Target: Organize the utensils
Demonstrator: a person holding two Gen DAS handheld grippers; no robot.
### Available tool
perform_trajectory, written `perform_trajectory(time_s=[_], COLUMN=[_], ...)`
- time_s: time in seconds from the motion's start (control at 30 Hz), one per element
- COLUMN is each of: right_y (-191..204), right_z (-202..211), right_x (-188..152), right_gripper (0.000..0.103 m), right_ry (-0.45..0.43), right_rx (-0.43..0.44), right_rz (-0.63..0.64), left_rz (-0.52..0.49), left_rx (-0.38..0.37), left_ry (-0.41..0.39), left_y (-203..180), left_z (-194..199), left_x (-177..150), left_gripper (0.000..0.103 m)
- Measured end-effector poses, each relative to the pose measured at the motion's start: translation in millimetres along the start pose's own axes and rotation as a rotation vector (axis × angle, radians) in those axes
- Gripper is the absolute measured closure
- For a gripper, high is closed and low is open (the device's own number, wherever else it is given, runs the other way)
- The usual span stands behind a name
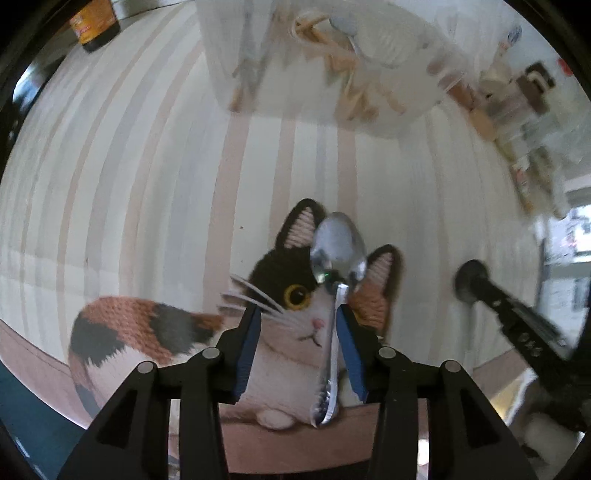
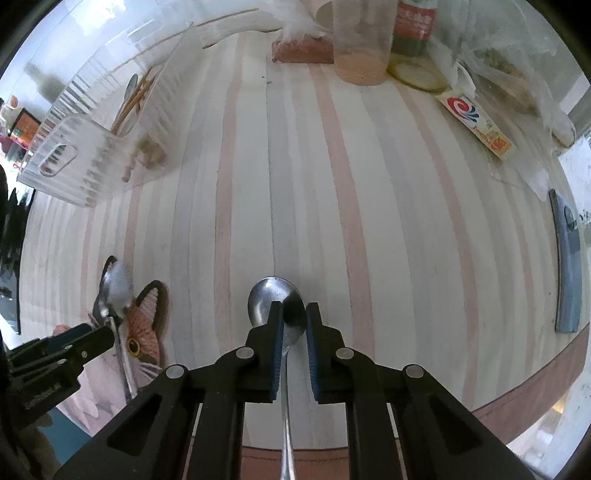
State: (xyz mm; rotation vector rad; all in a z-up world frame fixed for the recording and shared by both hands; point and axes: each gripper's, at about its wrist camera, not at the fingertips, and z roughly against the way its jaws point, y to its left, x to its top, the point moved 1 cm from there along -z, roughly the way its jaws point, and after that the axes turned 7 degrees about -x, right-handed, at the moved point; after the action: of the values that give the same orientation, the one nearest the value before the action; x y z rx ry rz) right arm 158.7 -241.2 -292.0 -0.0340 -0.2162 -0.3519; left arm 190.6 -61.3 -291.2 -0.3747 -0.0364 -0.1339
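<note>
In the left wrist view, a metal spoon (image 1: pixel 338 254) lies on a cat-shaped mat (image 1: pixel 295 295), its handle running back between the fingers of my left gripper (image 1: pixel 299 314), which is open around it, the handle close to the right finger. In the right wrist view, a second metal spoon (image 2: pixel 275 299) lies on the striped table (image 2: pixel 369 203); my right gripper (image 2: pixel 294 314) is open, its fingers either side of the spoon's neck. A clear ribbed plastic bin (image 2: pixel 92 122) holding chopsticks and a spoon stands at the far left; it also shows in the left wrist view (image 1: pixel 314 62).
Jars, a bottle (image 2: pixel 413 26), a plastic cup (image 2: pixel 362 44) and a packet (image 2: pixel 476 122) crowd the table's far right. A grey flat object (image 2: pixel 567 258) lies by the right edge. A dark jar (image 1: pixel 96 22) stands far left in the left wrist view. The table's brown rim (image 2: pixel 535 376) is close by.
</note>
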Motion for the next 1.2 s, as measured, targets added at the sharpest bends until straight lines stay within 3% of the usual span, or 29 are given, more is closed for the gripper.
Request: perform_trajectory(time_s=[0.1,0.3,0.37,0.43,0.5,0.57,0.87,1.2], right_y=[-4,-7,-6,-5,-5,-4,9,26], right_z=[3,3,2,1,1,2,-2,19], right_x=[-2,-5,-2,0,0,0,3,1], right_gripper=[0.093,0.092,0.092,0.092,0.092,0.092,0.083,0.101], right_ry=[0.011,0.022,0.024,0.024,0.026,0.023,0.04,-0.03], right_rx=[0.014,0.024,0.024,0.023,0.021,0.016,-0.018,-0.035], right_rz=[-0.012,-0.016,-0.017,-0.018,-0.023,-0.021,0.041,0.077], left_rz=[-0.017,-0.036,-0.066,-0.093,-0.123,-0.139,-0.157,-0.137], left_rx=[-0.022,0.008,0.062,0.113,0.175,0.198,0.225,0.229], left_ry=[0.01,0.048,0.028,0.008,-0.005,-0.012,-0.031,-0.073], left_y=[-4,-20,-31,-39,-46,-54,-33,-8], left_z=[3,-22,-29,-34,-38,-45,-29,8], left_x=[-2,9,4,6,8,14,0,-24], left_gripper=[0.064,0.064,0.065,0.071,0.091,0.099,0.099,0.099])
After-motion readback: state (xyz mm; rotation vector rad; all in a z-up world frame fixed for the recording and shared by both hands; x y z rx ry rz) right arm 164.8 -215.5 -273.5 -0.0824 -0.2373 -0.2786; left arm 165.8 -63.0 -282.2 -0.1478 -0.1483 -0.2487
